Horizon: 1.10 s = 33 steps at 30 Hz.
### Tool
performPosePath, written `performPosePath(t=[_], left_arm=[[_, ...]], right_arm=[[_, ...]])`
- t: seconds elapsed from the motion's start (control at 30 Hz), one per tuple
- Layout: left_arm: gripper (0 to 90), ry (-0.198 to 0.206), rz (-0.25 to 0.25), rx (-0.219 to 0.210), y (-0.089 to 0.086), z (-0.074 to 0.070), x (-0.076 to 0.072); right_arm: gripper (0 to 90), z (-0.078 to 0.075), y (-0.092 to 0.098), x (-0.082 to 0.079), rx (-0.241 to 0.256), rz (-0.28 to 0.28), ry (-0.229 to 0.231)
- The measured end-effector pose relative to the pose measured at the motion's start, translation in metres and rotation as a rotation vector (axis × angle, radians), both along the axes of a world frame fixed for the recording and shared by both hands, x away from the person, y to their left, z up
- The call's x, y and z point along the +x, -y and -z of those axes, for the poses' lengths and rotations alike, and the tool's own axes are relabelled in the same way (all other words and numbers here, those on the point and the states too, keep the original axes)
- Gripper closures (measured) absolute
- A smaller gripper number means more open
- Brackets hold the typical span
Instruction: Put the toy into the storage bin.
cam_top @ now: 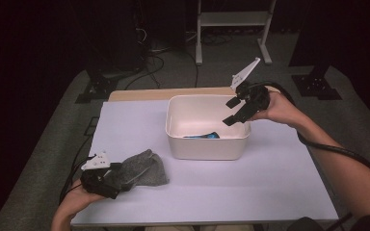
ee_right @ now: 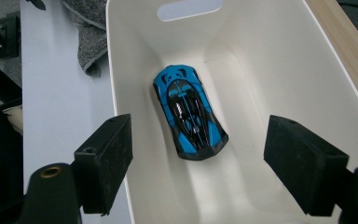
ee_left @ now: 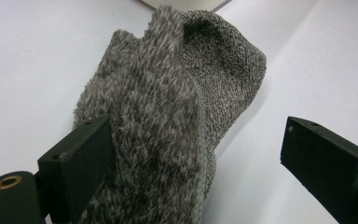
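Grey knitted fabric, a fuzzy sock (ee_left: 168,116), lies flat on the white table (cam_top: 270,183) near its front left corner. We see our left gripper (cam_top: 125,179) low over its near end, jaws spread wide, one jaw against the wool and the other well clear of it. Our right gripper (cam_top: 235,111) hangs above the white bin (cam_top: 207,144) with its jaws apart and holding nothing. Directly below them, on the bin floor, sits a blue toy car (ee_right: 189,112).
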State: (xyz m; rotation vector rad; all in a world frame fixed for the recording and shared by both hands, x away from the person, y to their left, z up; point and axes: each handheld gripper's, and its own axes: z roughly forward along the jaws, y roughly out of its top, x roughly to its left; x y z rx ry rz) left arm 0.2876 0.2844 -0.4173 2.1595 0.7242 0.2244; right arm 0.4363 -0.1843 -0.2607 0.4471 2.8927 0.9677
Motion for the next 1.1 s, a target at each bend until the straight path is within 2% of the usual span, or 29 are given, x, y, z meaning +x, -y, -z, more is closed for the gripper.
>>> performPosePath(t=[0.3,0.6,1.1], left_arm=[[8.5,-0.003,0.006,0.01,0.003,0.001,0.0],[8.4,0.0,0.005,0.002,0.002,0.002,0.0],[8.5,-0.003,0.006,0.008,0.004,0.004,0.001]], right_arm=[[21.9,-0.005,0.024,-0.009,0.018,0.047,0.008],[21.6,-0.002,0.046,-0.012,0.032,0.088,0.009],[21.3,0.003,0.072,-0.024,0.069,0.14,0.0]])
